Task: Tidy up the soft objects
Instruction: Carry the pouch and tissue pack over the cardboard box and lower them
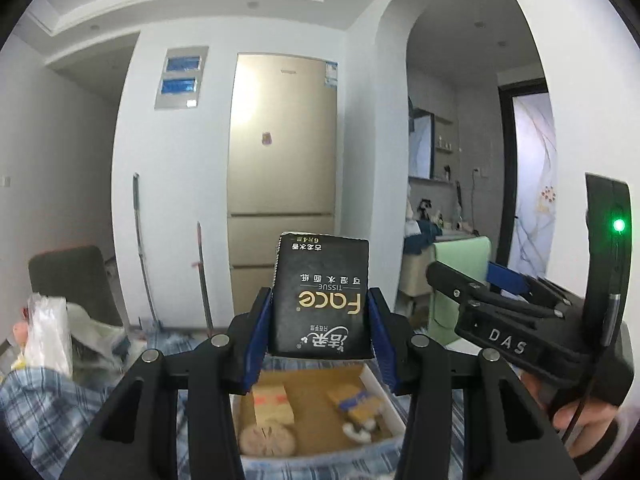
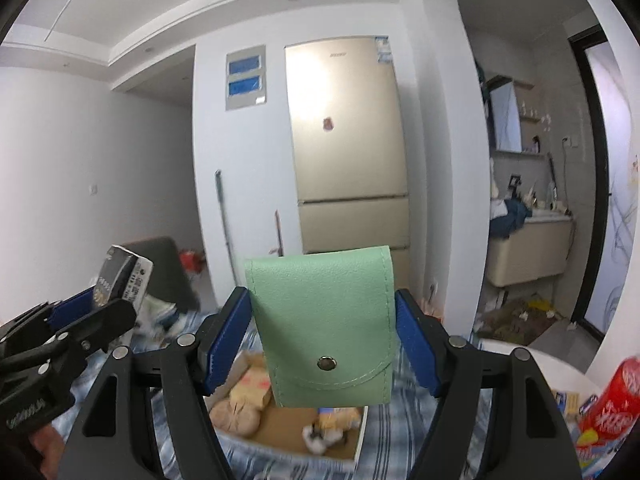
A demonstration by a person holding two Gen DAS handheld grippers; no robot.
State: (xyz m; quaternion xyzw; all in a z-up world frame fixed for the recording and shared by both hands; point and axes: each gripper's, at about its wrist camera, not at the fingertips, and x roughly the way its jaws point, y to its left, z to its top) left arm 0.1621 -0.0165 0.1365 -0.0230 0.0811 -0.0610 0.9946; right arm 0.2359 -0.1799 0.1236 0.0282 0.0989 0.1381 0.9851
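My left gripper (image 1: 320, 320) is shut on a black tissue pack (image 1: 320, 300) with gold "Face" lettering, held upright above an open cardboard box (image 1: 384, 390). My right gripper (image 2: 324, 328) is shut on a mint green snap pouch (image 2: 324, 320), held above the same box (image 2: 360, 436). The box holds a round tan plush (image 1: 266, 438), a tan block toy (image 1: 272, 402) and a small plush figure (image 1: 358, 408). The right gripper shows at the right of the left wrist view (image 1: 472, 286), the left gripper with the tissue pack at the left of the right wrist view (image 2: 96, 304).
The box sits on a blue plaid cloth (image 2: 420, 420). Clear plastic bags (image 1: 48, 332) lie at the left. A red snack package (image 2: 612, 400) lies at the right. A dark chair (image 1: 72, 280), a gold fridge (image 1: 280, 160) and leaning poles stand behind.
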